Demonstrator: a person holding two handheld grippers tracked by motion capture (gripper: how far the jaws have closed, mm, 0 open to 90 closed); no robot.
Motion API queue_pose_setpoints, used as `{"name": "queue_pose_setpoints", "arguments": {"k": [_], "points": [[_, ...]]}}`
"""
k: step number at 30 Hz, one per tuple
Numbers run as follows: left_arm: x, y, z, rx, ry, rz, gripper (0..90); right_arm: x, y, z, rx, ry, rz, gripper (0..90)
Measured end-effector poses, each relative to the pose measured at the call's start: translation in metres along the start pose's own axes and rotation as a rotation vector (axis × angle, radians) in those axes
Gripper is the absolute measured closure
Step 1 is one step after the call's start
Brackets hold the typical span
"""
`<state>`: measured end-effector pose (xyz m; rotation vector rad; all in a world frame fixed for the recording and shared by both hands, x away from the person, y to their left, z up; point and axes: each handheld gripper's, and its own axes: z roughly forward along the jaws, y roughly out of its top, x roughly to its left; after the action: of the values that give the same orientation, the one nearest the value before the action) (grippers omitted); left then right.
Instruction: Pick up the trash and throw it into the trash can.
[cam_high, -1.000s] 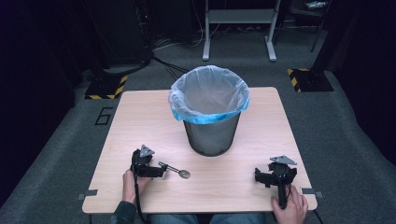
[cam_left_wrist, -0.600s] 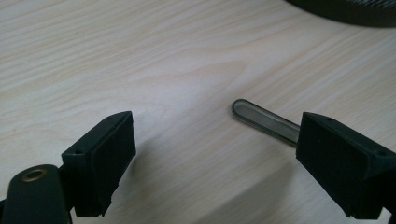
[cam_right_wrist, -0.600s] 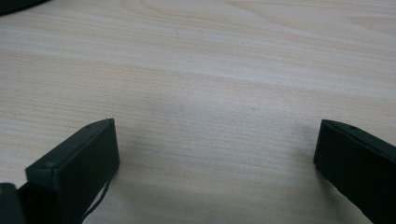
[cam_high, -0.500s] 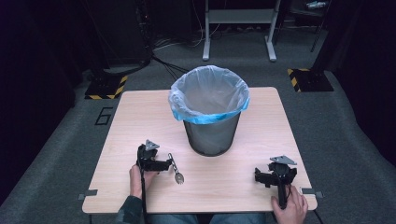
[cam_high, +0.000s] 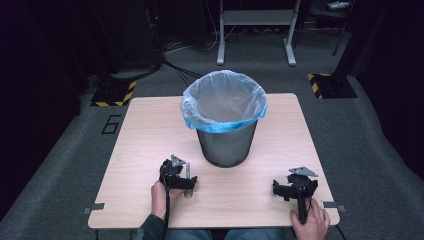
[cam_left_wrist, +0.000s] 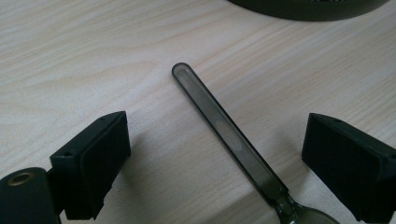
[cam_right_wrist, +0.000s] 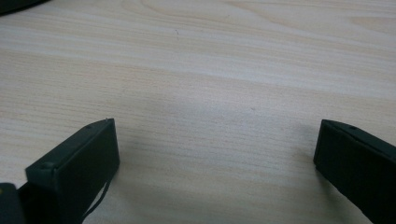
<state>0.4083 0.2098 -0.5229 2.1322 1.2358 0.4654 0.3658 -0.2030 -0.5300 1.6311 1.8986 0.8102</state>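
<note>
Spoon (cam_left_wrist: 229, 135) lay flat on the wooden surface (cam_high: 150, 130), between the spread jaws of the left gripper (cam_left_wrist: 215, 158) and touching neither, its handle tip pointing toward the bin (cam_high: 225, 120) near the surface's middle. Jaws of the right gripper (cam_right_wrist: 215, 163) stood wide apart over bare wood, grasping nothing, near the front right corner.

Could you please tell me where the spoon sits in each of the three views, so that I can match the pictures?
High view: the spoon is barely visible, lying on the table under the left tongs, in front of the bin.
Left gripper view: centre, handle running diagonally between the open jaws.
Right gripper view: not in it.
Shared landmark: the bin's dark base, top edge of the left gripper view.
</note>
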Motion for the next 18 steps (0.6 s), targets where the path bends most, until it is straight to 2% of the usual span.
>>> {"name": "queue_pose_setpoints", "arguments": {"k": [2,5,8,12,13,15,16,18], "points": [[0.0,0.0,0.0,-0.001,0.003,0.008,6.9,0.0,0.0,0.0,0.0,0.0,0.0,0.0],[-0.002,0.0,0.0,0.009,-0.008,-0.001,5.9,0.0,0.0,0.0,0.0,0.0,0.0,0.0],[-0.004,-0.001,0.001,0.013,-0.002,-0.001,0.1,0.0,0.0,0.0,0.001,-0.001,0.0,0.0],[-0.005,-0.001,0.0,0.02,-0.009,-0.001,0.9,0.0,0.0,0.0,0.0,0.0,0.0,0.0],[-0.006,-0.001,-0.001,0.011,-0.009,0.001,3.0,0.0,0.0,0.0,0.0,0.0,0.0,0.0],[-0.009,-0.001,-0.006,-0.016,-0.015,0.011,22.2,0.0,0.0,0.0,0.0,0.0,0.0,0.0],[-0.01,-0.002,-0.007,-0.027,-0.021,0.012,27.5,0.0,0.0,0.0,-0.001,0.0,-0.002,0.0],[-0.011,-0.003,-0.009,-0.039,-0.02,0.01,43.3,0.0,0.0,0.0,0.0,0.0,-0.001,0.0]]}}
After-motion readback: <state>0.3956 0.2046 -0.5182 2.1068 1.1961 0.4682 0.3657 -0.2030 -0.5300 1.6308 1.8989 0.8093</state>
